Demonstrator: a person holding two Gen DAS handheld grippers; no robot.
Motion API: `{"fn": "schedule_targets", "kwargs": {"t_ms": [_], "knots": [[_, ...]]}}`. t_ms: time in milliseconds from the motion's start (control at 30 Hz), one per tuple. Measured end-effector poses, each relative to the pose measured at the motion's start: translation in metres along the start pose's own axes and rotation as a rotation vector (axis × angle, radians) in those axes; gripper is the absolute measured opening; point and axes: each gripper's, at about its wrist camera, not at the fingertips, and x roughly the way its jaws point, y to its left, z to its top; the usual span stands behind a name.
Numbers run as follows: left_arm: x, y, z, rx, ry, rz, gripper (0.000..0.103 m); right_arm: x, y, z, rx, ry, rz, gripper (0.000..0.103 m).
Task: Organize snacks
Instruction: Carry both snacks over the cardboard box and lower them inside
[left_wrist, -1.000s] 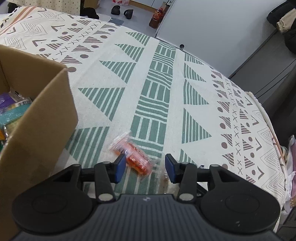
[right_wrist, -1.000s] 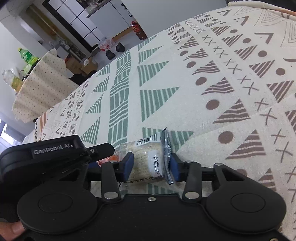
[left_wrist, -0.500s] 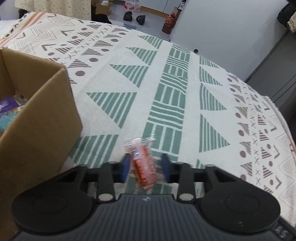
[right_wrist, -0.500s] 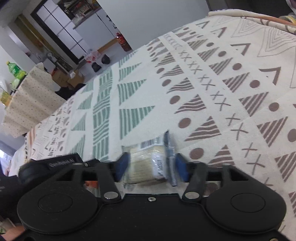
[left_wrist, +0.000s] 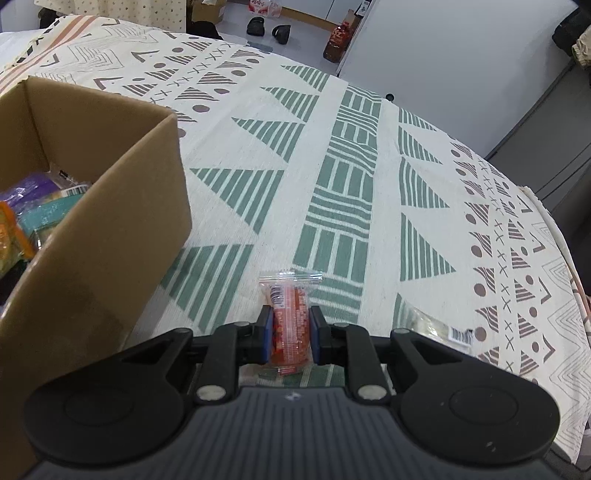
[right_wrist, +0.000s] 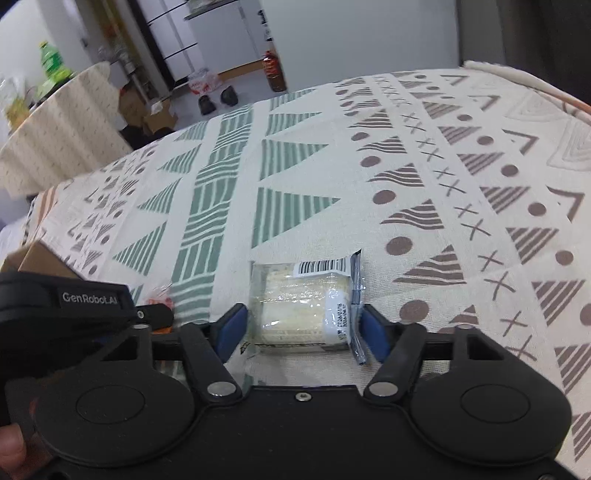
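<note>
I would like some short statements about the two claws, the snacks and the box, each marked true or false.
1. The left claw is shut on the red snack. True.
2. The right claw is empty. False: the pale snack sits between its fingers, though a firm grip cannot be told.
3. The box is empty. False: purple, teal and orange packets lie inside.
4. The box stands to the left of the left claw. True.
5. The cloth is plain white. False: it has green and brown triangles, stripes, dots and crosses.
</note>
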Motion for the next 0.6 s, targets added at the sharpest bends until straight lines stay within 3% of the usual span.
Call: {"fn": "schedule_targets", "kwargs": {"t_ms": [200,600], "knots": [[-0.020,-0.003,0.002,0.021,-0.033,0.003,0.019,-0.008,-0.001,0.002,0.021,0.016,0.045,0.050],[-0.066,-0.002,0.003,0.033,-0.107,0.019,0.019,-0.041,0.005,0.014,0.056,-0.054,0.148,0.049]]}}
